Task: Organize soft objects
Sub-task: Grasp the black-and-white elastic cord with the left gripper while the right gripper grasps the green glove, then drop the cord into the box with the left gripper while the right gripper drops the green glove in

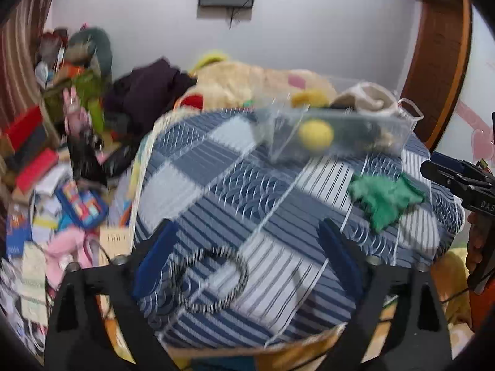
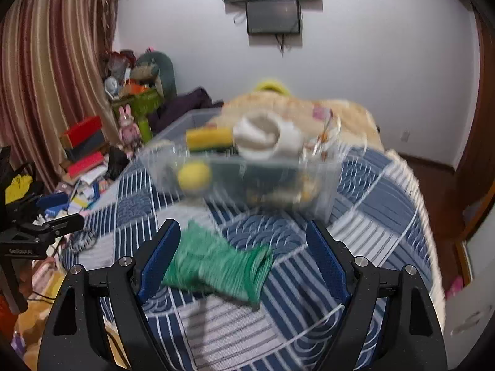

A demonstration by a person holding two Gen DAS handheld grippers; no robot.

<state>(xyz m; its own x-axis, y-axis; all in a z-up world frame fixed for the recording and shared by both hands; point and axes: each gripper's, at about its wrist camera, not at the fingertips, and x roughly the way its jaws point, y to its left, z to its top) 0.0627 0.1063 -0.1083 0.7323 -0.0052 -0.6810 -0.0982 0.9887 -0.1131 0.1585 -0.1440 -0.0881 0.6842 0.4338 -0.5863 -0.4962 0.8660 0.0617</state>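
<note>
Both views motion-blurred. Clear plastic bin (image 2: 241, 179) at 12 o'clock on quilted blue-and-white bed cover (image 2: 371, 216); contents indistinct apart from yellow ball (image 2: 194, 175), yellow sponge (image 2: 208, 137), cream cloth (image 2: 266, 137). Ribbed green knit sock (image 2: 216, 267) lying flat between released right gripper (image 2: 244, 262) fingers. Left gripper (image 1: 247, 262) likewise spread, over black-and-white hair tie (image 1: 213, 278).

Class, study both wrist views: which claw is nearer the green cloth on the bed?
Right. The right claw is open directly around the green cloth; the left claw is open over a striped loop, well aside.
</note>
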